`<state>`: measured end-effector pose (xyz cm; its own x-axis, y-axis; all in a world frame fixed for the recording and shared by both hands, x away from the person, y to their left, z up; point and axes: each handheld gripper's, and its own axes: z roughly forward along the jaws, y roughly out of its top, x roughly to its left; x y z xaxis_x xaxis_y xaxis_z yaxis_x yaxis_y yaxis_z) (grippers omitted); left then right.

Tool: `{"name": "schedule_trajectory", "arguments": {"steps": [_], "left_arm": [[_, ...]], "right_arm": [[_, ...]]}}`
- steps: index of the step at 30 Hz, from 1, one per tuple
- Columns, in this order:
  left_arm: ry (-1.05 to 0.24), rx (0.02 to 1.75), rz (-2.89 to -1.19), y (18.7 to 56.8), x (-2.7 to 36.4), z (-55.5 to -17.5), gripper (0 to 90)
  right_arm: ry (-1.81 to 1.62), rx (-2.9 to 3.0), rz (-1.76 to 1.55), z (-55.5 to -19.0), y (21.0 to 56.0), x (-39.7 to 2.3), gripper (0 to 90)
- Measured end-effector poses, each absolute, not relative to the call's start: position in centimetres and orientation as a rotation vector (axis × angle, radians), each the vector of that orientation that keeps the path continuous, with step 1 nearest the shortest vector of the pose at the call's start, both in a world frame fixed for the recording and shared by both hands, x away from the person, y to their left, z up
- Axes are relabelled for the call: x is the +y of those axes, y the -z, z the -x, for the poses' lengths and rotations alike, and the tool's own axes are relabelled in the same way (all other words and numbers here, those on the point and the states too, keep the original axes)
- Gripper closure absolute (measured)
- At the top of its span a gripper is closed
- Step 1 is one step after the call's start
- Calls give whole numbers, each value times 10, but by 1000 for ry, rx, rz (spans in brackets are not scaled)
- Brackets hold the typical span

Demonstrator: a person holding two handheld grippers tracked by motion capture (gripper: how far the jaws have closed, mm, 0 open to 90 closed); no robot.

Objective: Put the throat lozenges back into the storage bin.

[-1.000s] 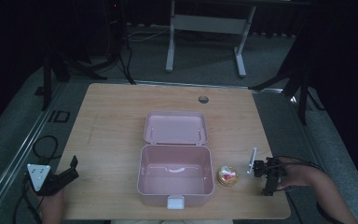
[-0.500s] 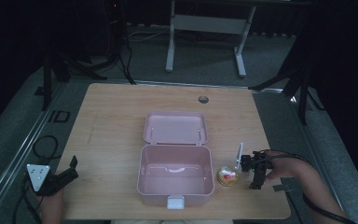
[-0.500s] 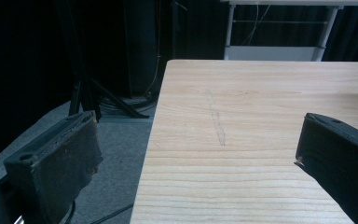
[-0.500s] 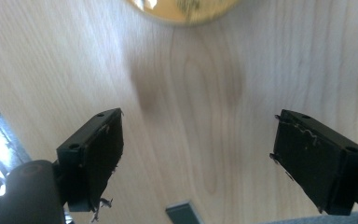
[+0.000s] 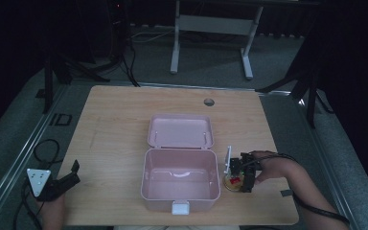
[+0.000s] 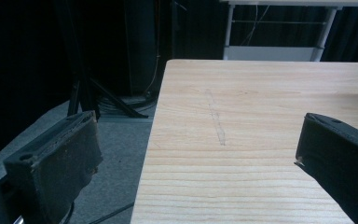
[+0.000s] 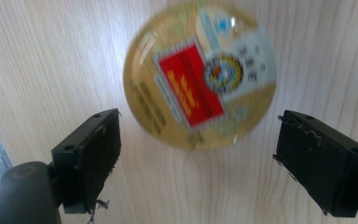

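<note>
A pink lunch box (image 5: 180, 179) stands open at the table's middle front, its lid (image 5: 180, 131) laid back behind it. Just right of it lies a small round golden packet (image 5: 234, 182) with a red label (image 7: 200, 77). My right gripper (image 5: 241, 178) hangs directly over the packet, pointing down, open, its two black pads (image 7: 89, 154) straddling the packet without touching it. My left gripper (image 5: 69, 175) rests open at the table's front left corner, nothing between its pads (image 6: 60, 161).
A white flat piece (image 5: 228, 156) stands by the box's right wall, just behind the right gripper. A round cable hole (image 5: 209, 102) is at the table's far side. The table's left edge (image 6: 151, 140) runs beside the left gripper, with floor and stand legs beyond.
My right gripper has moved left from the table's right edge and come down over the round packet. The left gripper has not moved.
</note>
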<state>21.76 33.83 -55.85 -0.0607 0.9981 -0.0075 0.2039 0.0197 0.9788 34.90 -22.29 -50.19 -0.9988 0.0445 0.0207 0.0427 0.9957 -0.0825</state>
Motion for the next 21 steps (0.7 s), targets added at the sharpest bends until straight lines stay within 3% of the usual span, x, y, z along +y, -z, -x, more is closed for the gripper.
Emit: {"name": "schedule_trajectory", "arguments": {"steps": [21], "left_arm": [[-1131,1409,-1327,559,339,-218,3]], "right_arm": [[-154,-3061,38,-350,510,-210,199]]}}
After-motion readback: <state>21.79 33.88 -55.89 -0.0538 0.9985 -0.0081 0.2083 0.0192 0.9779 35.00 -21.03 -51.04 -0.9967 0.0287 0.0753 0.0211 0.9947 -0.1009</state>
